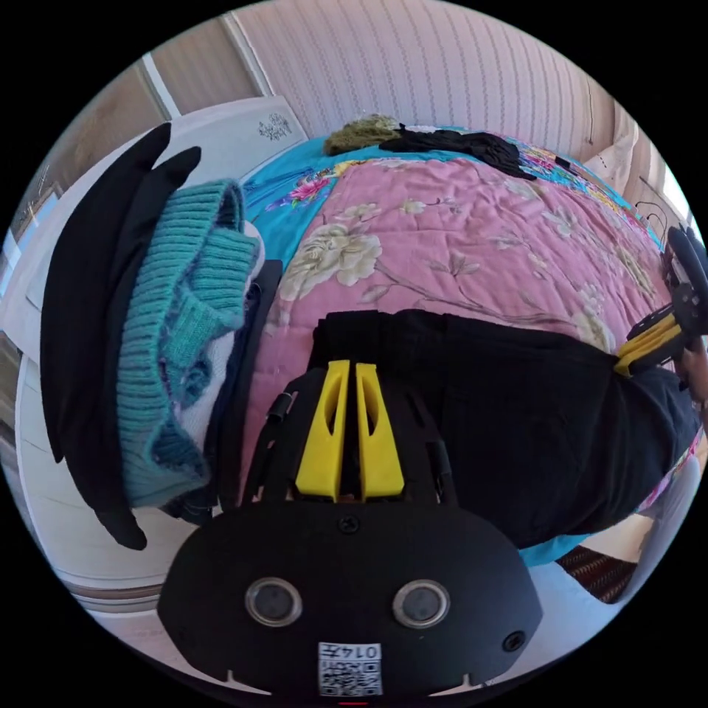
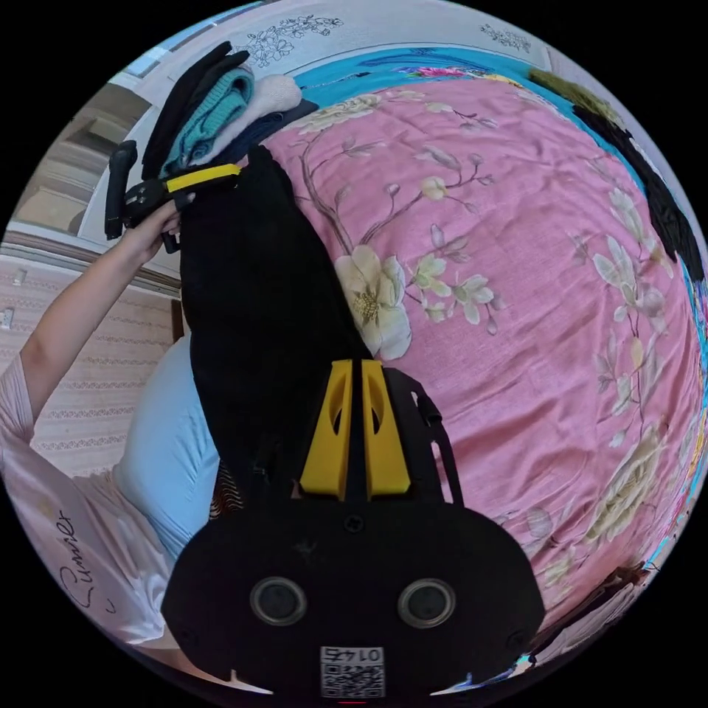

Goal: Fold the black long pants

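Pants (image 1: pixel 516 413) edge hidden between gripper (image 1: pixel 349 366) jaws

Black pants (image 1: pixel 531 413); pink floral bedspread (image 1: pixel 457 236); teal knit (image 1: pixel 184 310).

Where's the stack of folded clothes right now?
The stack of folded clothes sits at the bedspread's edge, on the left of the left gripper view, right beside the end of the black pants.

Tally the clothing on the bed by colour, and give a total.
Black: 3, the long pants, a garment on the stack, one at the far edge
Teal: 1, knit sweater
Olive: 1, fuzzy garment
Total: 5
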Motion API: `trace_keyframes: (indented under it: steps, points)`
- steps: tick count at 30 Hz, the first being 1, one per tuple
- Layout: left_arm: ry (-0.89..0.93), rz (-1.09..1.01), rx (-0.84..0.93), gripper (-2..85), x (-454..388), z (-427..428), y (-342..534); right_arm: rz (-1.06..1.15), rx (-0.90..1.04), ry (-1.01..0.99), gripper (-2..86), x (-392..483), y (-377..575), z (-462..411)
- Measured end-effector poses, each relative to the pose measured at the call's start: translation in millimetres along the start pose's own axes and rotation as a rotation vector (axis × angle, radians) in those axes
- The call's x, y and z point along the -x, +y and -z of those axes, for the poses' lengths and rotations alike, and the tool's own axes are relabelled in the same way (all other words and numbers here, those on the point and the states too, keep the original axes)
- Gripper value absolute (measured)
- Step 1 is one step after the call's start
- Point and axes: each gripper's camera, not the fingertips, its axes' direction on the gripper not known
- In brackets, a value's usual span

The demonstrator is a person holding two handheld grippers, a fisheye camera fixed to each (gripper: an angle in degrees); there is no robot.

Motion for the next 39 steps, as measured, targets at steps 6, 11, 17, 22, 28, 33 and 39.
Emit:
trace_keyframes:
  steps: [6,11,17,22,28,33,39]
  points:
    - [-0.126,-0.173,-0.261,-0.2,-12.0,102.5,41.1,-0.11,-0.219,0.169,0.1,-13.9,61.7,54.0]
    - [-0.085,-0.355,-0.397,-0.9,-77.4,156.7,82.9,-0.176,-0.25,0.235,-0.3,-5.9,132.7,64.4]
    - [0.542,-0.495,-0.243,-1.0,-243.7,110.8,119.3,-0.193,-0.173,0.282,-0.4,11.2,147.7,40.1]
    - [0.463,-0.53,-0.12,-1.0,-349.5,53.4,127.6,-0.24,-0.025,0.33,-0.4,-6.6,121.0,23.4]
    - [0.465,-0.611,-0.04,-1.0,-377.8,33.5,128.8,-0.249,0.078,0.233,-0.5,-35.8,132.2,51.7]
    - [0.446,-0.644,-0.032,-1.0,-402.0,3.0,137.1,-0.246,0.046,0.312,-0.5,-46.2,150.9,87.4]
    - [0.479,-0.662,-0.031,-1.0,-419.9,-13.7,135.7,-0.281,-0.022,0.221,-0.5,-82.0,199.0,115.3]
